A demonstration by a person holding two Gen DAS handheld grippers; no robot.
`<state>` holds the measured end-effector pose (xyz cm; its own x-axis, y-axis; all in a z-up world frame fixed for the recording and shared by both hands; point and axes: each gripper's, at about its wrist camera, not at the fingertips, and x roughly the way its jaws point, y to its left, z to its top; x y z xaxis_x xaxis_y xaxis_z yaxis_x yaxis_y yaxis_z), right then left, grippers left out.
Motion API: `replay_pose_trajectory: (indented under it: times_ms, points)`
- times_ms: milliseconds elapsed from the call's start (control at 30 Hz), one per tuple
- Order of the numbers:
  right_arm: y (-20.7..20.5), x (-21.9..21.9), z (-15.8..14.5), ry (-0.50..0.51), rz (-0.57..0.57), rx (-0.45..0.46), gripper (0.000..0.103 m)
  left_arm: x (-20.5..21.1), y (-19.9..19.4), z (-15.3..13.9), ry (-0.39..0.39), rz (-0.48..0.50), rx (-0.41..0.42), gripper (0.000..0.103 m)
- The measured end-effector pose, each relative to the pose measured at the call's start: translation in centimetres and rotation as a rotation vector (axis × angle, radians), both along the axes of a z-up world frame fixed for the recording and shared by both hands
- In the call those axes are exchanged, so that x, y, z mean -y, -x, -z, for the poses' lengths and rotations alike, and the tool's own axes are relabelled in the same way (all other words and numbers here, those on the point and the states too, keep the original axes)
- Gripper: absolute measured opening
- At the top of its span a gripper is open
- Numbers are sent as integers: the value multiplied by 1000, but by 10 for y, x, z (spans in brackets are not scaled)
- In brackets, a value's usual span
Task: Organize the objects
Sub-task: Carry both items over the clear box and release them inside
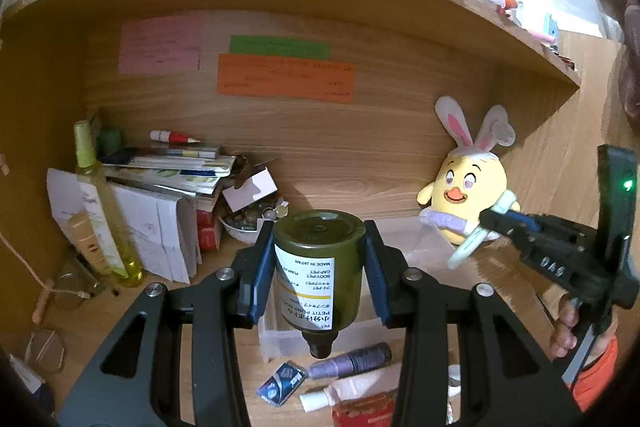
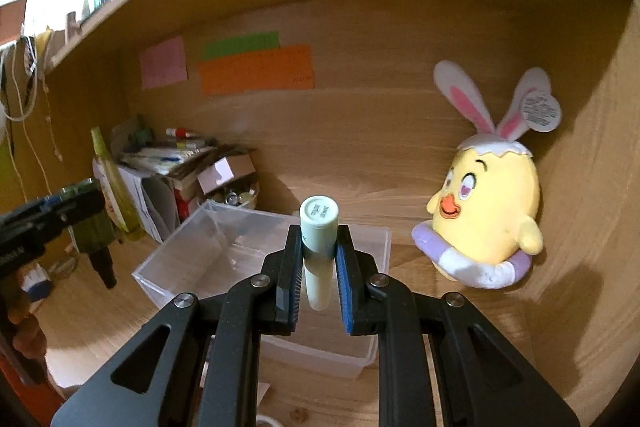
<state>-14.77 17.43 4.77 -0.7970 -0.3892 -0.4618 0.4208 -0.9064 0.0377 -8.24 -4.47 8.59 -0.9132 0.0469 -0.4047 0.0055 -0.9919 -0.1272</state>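
Left wrist view. My left claw (image 1: 320,259) is clenched on an olive-green pump bottle (image 1: 319,267), held upside down: base toward the back wall, dark neck pointing at the lens, white label inverted. Both blue pads (image 1: 260,267) press its sides. Under the bottle sits a clear plastic bin (image 1: 280,341), only partly visible. On the table (image 1: 224,339) in front: a purple glitter tube (image 1: 352,361), a blue foil packet (image 1: 281,383), a white tube (image 1: 336,393), a red box (image 1: 366,413). At left: a tall yellow-green spray bottle (image 1: 102,211) leaning against a stack of papers and books (image 1: 160,203), with a bowl of small items (image 1: 248,221) beside it. On the back wall: pink (image 1: 160,45), green (image 1: 279,47) and orange (image 1: 286,78) notes. At right: a yellow chick plush with rabbit ears (image 1: 468,187), and my right claw (image 1: 486,221) holding a pale mint tube (image 1: 470,245) just in front of it.

Right wrist view. My right claw (image 2: 318,263) grips the pale mint tube (image 2: 319,235) upright, cap end away from the lens, directly above the clear plastic bin (image 2: 168,259). The bin looks empty. The chick plush (image 2: 488,203) leans against the right wall, with a purple-and-white ring around its base. My left claw (image 2: 86,223) shows at the left edge with the olive bottle (image 2: 94,233), beside the bin.
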Motion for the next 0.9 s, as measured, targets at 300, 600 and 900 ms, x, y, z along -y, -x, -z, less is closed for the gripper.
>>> replay_pose_trajectory:
  times_ms: [300,600,900]
  points:
    - [30,7,32,-91,-8,99,14,4,40,19,23,-22,55,41]
    - [44,15,50,-218,-2,136,14,2,76,47,59,-50,171,41]
    - [58,52,69,-351,-26,139,14,-10,95,69,108,-44,242,41]
